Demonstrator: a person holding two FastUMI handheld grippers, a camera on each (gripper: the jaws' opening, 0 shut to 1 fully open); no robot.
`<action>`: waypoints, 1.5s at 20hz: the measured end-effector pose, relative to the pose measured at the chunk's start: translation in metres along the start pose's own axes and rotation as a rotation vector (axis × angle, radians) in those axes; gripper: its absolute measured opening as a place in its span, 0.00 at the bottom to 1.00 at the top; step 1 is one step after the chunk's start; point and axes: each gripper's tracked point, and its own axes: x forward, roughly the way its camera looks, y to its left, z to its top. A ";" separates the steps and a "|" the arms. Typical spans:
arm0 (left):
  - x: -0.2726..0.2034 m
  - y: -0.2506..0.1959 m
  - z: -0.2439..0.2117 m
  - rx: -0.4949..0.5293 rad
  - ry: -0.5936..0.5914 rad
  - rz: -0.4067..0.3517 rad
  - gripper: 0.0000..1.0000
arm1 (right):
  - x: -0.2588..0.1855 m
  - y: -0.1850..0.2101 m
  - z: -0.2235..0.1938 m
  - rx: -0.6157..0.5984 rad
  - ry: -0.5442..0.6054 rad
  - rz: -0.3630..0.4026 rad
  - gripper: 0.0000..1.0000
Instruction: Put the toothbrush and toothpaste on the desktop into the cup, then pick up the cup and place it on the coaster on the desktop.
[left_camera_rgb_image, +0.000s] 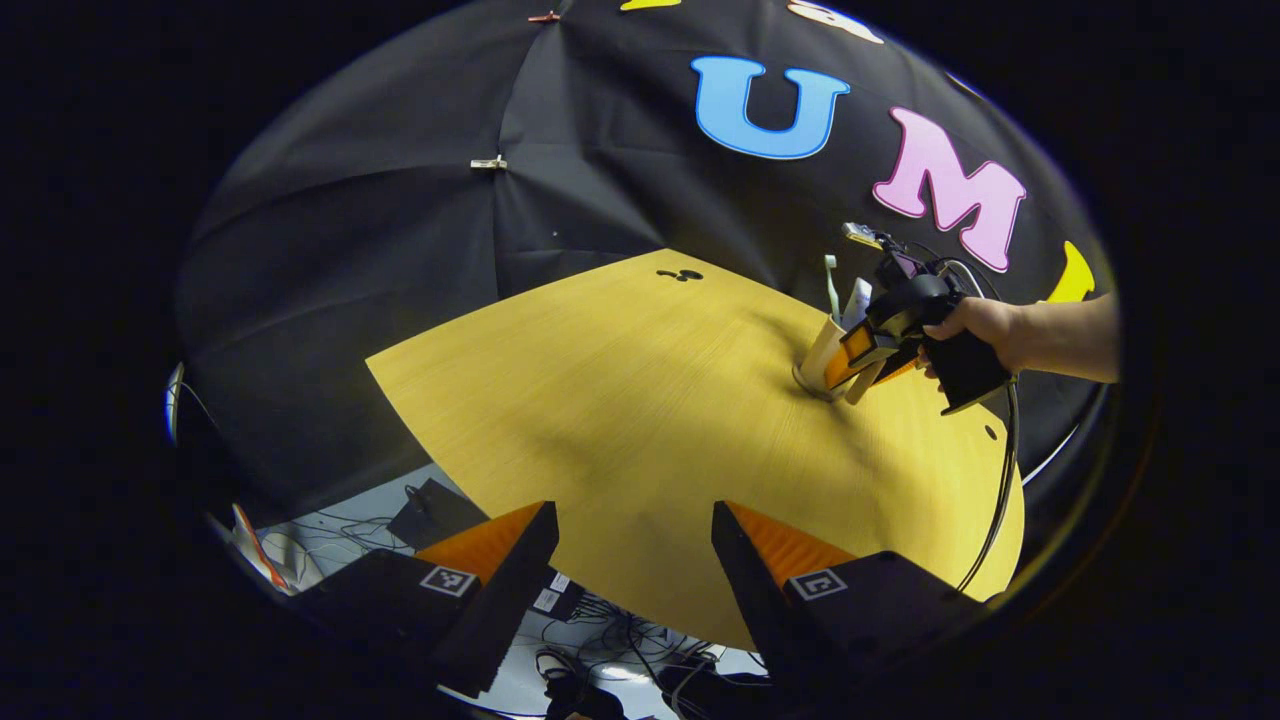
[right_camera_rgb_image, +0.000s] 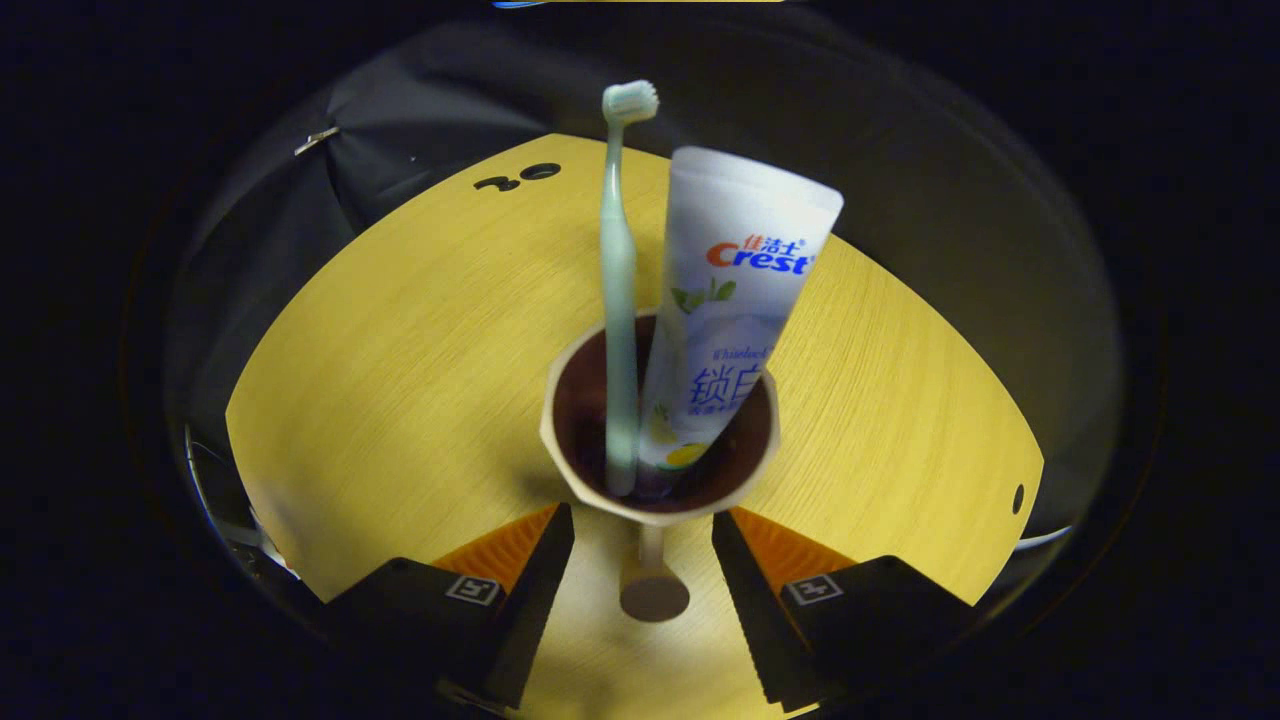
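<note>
A beige cup (right_camera_rgb_image: 560, 440) stands on the yellow wooden desktop (right_camera_rgb_image: 400, 380). In it stand a pale green toothbrush (right_camera_rgb_image: 618, 300), bristles up, and a white toothpaste tube (right_camera_rgb_image: 740, 270) leaning right. My right gripper (right_camera_rgb_image: 642, 530) is open, a finger on either side of the cup below its rim, with bare table showing in the gap. In the left gripper view the cup (left_camera_rgb_image: 822, 355) is at the far right, with a hand (left_camera_rgb_image: 975, 322) holding the right gripper (left_camera_rgb_image: 868, 362) against it. A thin round rim shows at the cup's foot; whether it is the coaster I cannot tell. My left gripper (left_camera_rgb_image: 634, 525) hangs open over the near table edge, holding nothing.
A dark cable hole (left_camera_rgb_image: 680, 274) sits at the desktop's far edge and a small one (left_camera_rgb_image: 990, 432) near the right edge. A black cable (left_camera_rgb_image: 1003, 490) trails from the right gripper over the table's side. Below the near edge lies a floor (left_camera_rgb_image: 330, 540) with cables and boxes.
</note>
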 end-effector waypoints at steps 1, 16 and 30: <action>-0.004 -0.003 0.005 0.008 -0.010 -0.013 0.98 | -0.009 0.000 -0.001 0.004 -0.018 -0.004 0.88; -0.068 -0.083 0.158 0.186 -0.334 -0.333 0.98 | -0.272 -0.027 -0.028 0.320 -0.605 -0.210 0.98; -0.168 -0.119 0.136 0.250 -0.462 -0.523 0.98 | -0.390 0.030 -0.168 0.427 -0.826 -0.370 0.98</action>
